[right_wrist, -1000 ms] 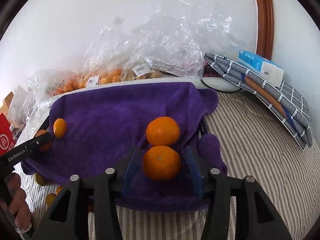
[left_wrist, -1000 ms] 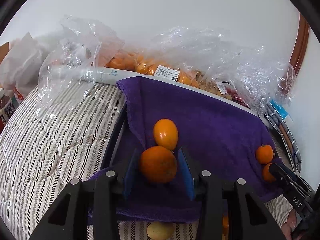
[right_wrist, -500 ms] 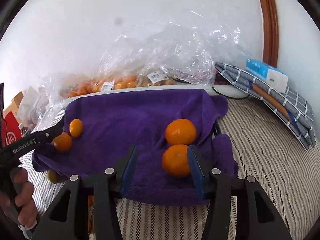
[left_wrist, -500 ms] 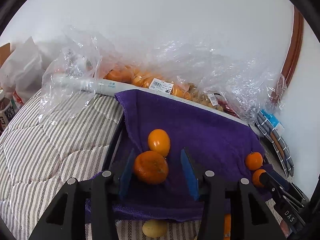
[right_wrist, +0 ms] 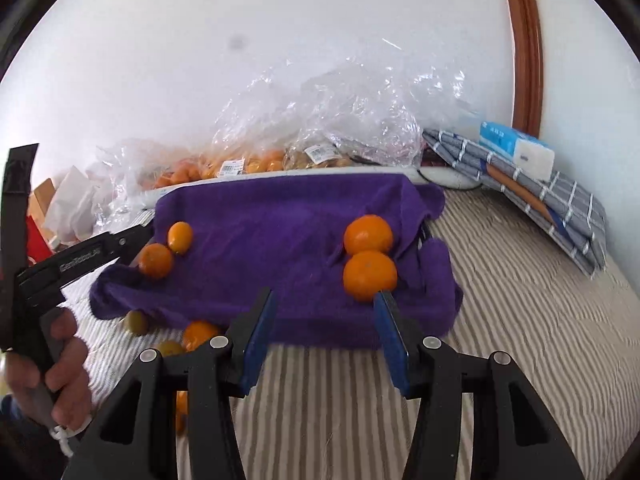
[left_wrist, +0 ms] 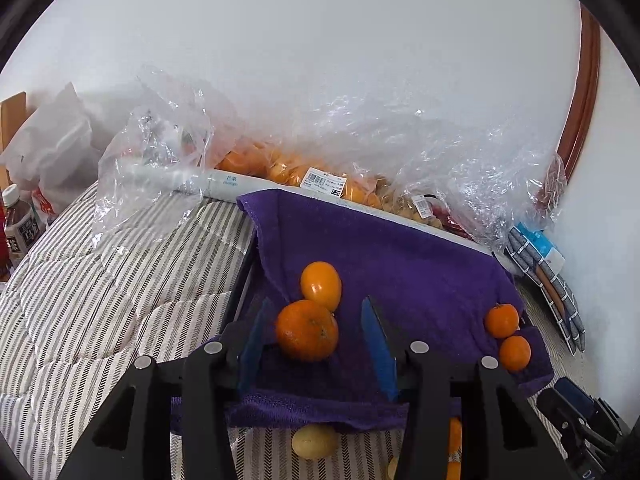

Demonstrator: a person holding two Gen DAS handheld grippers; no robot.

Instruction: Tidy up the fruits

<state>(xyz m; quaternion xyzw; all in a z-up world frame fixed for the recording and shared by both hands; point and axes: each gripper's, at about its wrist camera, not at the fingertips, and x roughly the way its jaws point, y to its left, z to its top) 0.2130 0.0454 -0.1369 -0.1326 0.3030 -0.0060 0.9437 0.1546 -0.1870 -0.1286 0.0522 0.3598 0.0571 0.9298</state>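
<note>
Fruit lay in two pairs on the purple towel (left_wrist: pixel 400 264), and each gripper had one pair in front of it. In the left wrist view, a mandarin (left_wrist: pixel 307 330) sat low in the centre of the frame, between the blue pads of the left gripper (left_wrist: pixel 316 344) but nearer to the left pad, and a smoother orange fruit (left_wrist: pixel 321 285) touched it from behind. The left jaws had just been opening and stood apart from the mandarin, so it was released and rested on the towel by itself. In the right wrist view, the right gripper (right_wrist: pixel 324 328) was open and empty, over the near edge of the towel. Its own pair, a nearer mandarin (right_wrist: pixel 370 275) and a farther mandarin (right_wrist: pixel 368 235), lay ahead and to the right of its centre line, with the nearer one just above the tip of the right pad. These two were stacked along the line that runs away from the camera. More loose fruits (right_wrist: pixel 192 336) waited on the striped bedding (right_wrist: pixel 500 320) below the towel, at the lower left of that frame. They seemed nearer to the left hand (right_wrist: pixel 60 376), so the next pick was probably there.
</note>
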